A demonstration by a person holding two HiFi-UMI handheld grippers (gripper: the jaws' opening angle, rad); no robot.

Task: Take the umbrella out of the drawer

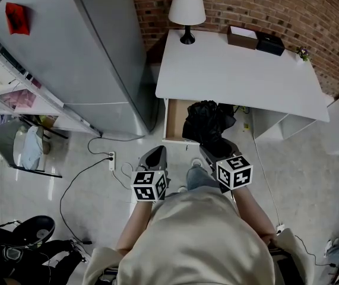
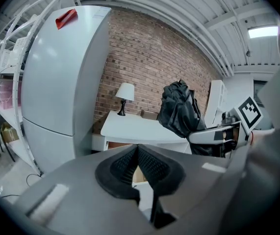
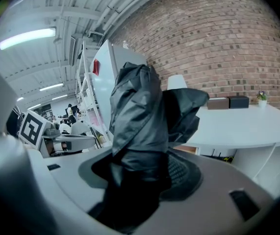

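In front of the white desk surface (image 1: 234, 70), above its pulled-out wooden drawer (image 1: 173, 120), the black, loosely bunched fabric umbrella (image 1: 206, 122) stands up from the right tongs (image 1: 212, 149), whose jaws are part-way closed around its lower end. In the left gripper view it rises higher than the surface, so it appears to be clear of the drawer already. The left tongs (image 1: 157, 154) hang just beside it, pressed fully together with nothing between them. The main risk is the hold itself: the jaws seem to bite on slack cloth as much as on anything firm, so the bundle could slide through and drop back into the drawer or onto the floor. The loose folds could also flop open and catch the edge of the surface if the umbrella is swung forward, and the closed left tongs could offer no quick support.
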